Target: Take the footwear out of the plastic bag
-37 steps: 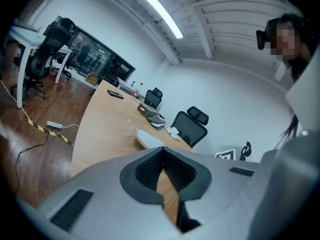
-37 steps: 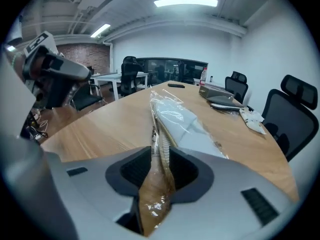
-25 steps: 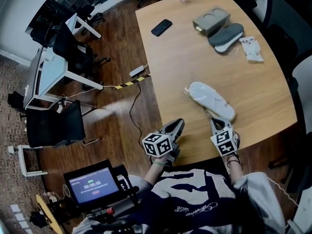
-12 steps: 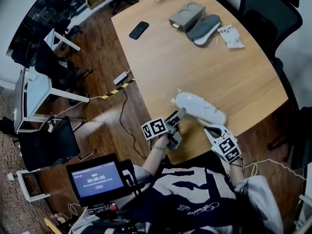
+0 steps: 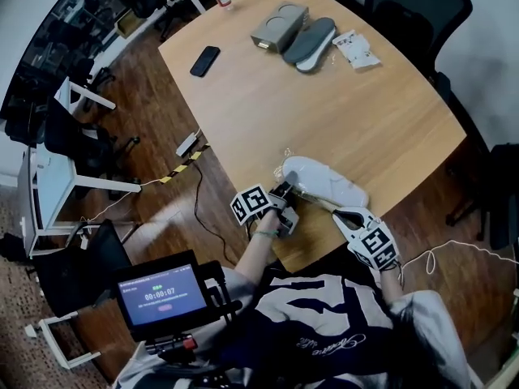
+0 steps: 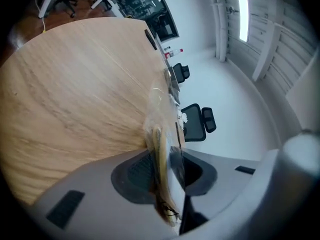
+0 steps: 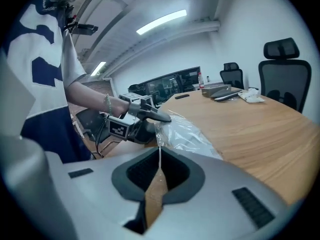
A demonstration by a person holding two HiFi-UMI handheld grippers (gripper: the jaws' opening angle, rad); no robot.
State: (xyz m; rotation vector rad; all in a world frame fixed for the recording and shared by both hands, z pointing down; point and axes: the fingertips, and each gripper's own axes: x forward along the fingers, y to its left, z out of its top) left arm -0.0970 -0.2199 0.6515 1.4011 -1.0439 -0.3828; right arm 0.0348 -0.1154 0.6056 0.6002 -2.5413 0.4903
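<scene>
Clear plastic bag (image 7: 187, 131) with white slipper (image 5: 320, 183) inside, at near edge of wooden table (image 5: 349, 112), freshly clamped at left end by just-closing left gripper (image 5: 284, 193), film pinched at right by shut right gripper (image 5: 338, 213); probably ready for opening.

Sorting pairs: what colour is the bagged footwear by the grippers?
The footwear is white; the head view shows it best.

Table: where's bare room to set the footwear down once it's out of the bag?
Free: middle of the table, between the bag and the far-end things. Crowded: far end (phone, box, grey slipper, packet) and the near edge around the bag.
</scene>
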